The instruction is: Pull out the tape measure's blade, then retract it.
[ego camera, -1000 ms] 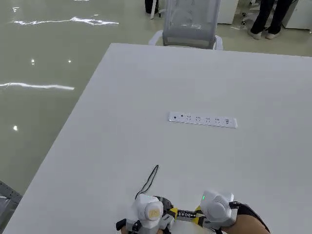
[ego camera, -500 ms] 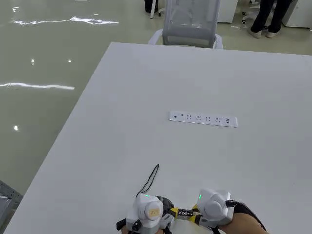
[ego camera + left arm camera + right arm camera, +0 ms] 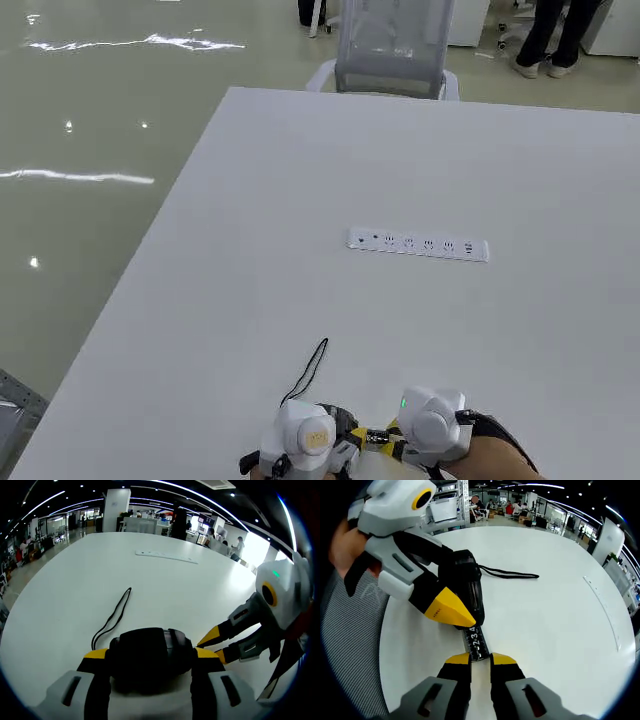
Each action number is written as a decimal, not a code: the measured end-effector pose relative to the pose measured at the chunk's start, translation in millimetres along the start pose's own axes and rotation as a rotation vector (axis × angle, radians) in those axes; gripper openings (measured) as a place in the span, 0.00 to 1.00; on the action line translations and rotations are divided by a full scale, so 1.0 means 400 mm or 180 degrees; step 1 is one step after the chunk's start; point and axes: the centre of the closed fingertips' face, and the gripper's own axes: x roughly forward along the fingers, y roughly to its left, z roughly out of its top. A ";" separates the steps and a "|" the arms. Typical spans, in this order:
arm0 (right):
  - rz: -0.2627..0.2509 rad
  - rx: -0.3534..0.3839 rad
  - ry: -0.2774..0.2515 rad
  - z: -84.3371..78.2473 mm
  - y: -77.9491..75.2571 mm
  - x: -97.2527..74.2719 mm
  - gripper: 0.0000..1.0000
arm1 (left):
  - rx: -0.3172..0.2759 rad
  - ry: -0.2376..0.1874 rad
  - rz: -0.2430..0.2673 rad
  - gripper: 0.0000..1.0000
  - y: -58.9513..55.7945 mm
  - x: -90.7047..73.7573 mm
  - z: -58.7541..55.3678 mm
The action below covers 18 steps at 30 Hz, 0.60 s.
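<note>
Gripping the tape measure [image 3: 150, 642] in the left claw [image 3: 151, 656], with the yellow tips pressed against either side of its black case. Holding it low over the near edge of the worktop [image 3: 300, 200], closer to the left corner than to the right; cannot tell whether resting on the surface or just clear of it.

Pinching the blade [image 3: 476, 642] in the right claw [image 3: 480, 659], with both jaws closed on its free end. Only a short length drawn out: a black strip with white numerals, stretched straight from the mouth of the case to the yellow tips.

Seen from the head view, side by side along the near edge, with the left claw [image 3: 310, 440] on the left, the right claw [image 3: 430, 425] on the right, and the short run of blade [image 3: 375, 437] bridging the small gap between them.

Trailing from the case toward the far edge, a thin black wrist cord [image 3: 306, 368], lying flat in a narrow loop. Farther in, about the middle of the worktop, a white power strip [image 3: 418, 244], well apart from both claws and roughly parallel to the far edge. Beyond that far edge, a grey mesh chair [image 3: 390, 45], drawn up close.
</note>
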 end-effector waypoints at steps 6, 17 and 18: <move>0.0018 0.0032 -0.0038 0.019 0.008 0.006 0.12 | -0.0021 0.0008 -0.0009 0.61 0.000 0.000 0.001; 0.0042 0.0005 -0.0040 0.037 0.015 0.016 0.12 | -0.0054 0.0012 -0.0020 0.62 0.002 -0.001 0.003; 0.0049 0.0008 -0.0049 0.039 0.016 0.017 0.12 | -0.0058 0.0014 -0.0023 0.62 0.002 -0.001 0.003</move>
